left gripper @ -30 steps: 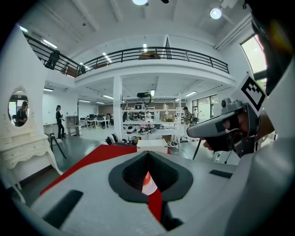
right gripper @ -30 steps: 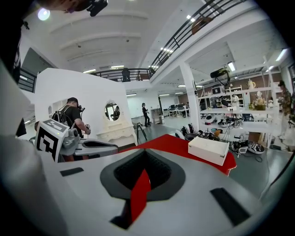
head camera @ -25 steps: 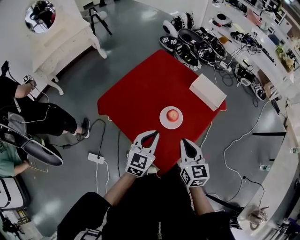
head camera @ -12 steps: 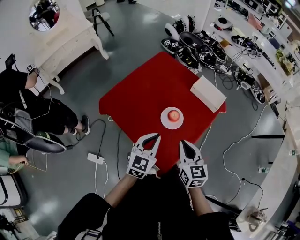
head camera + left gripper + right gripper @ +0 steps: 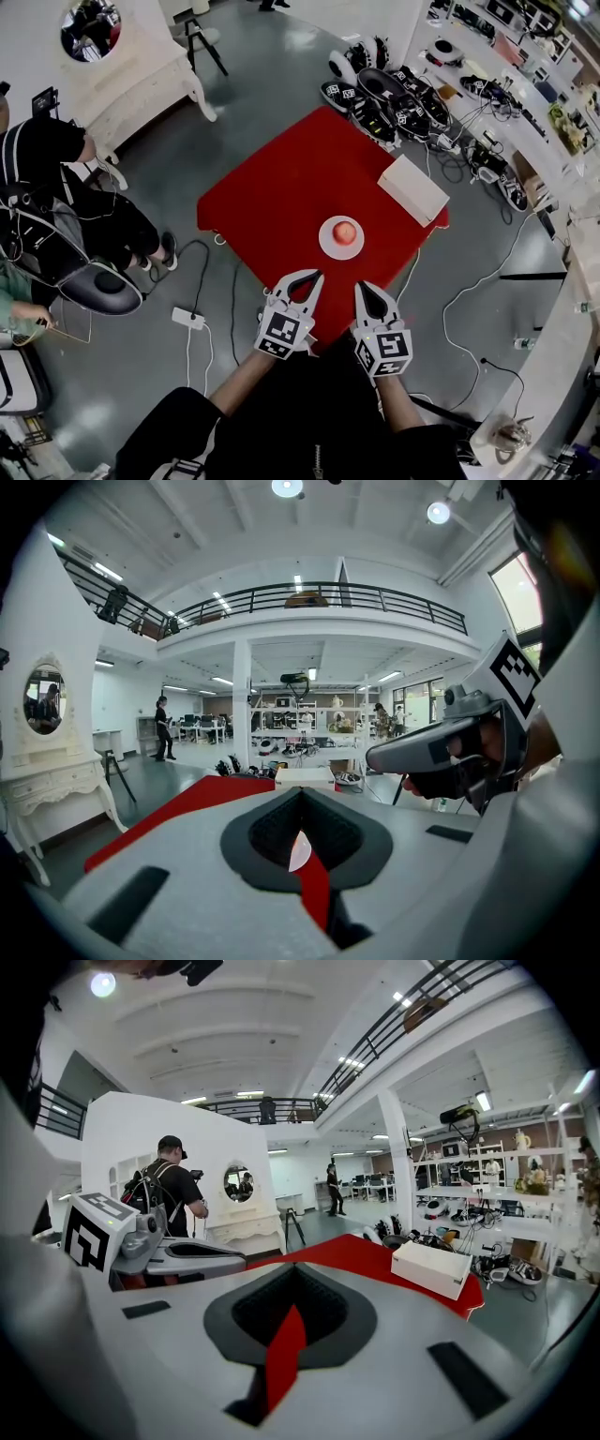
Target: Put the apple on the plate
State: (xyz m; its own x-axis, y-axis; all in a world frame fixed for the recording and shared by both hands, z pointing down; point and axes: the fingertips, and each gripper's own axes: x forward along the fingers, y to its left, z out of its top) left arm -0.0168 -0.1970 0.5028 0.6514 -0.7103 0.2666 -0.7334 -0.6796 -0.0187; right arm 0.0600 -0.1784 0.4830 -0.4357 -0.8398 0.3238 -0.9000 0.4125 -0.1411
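Observation:
A red apple (image 5: pixel 345 232) rests on a small white plate (image 5: pixel 324 243) near the front right of the red table (image 5: pixel 272 192). My left gripper (image 5: pixel 315 276) hovers over the table's front edge, just short of the plate, shut and holding nothing. My right gripper (image 5: pixel 360 287) hangs beside it, also shut and holding nothing. In the left gripper view the jaws (image 5: pixel 300 794) meet, and only a sliver of plate and red cloth shows through them. The right gripper view shows its jaws (image 5: pixel 295 1274) meeting over red cloth.
A white box (image 5: pixel 412 188) lies at the table's right corner. Several black devices and cables (image 5: pixel 394 98) crowd the floor beyond the table. A power strip (image 5: pixel 192 317) and cords lie at the left. A person sits on a chair (image 5: pixel 66 234) by a white dresser (image 5: pixel 122 84).
Both grippers have kept their place and stayed shut. The seated person at the left has shifted a little.

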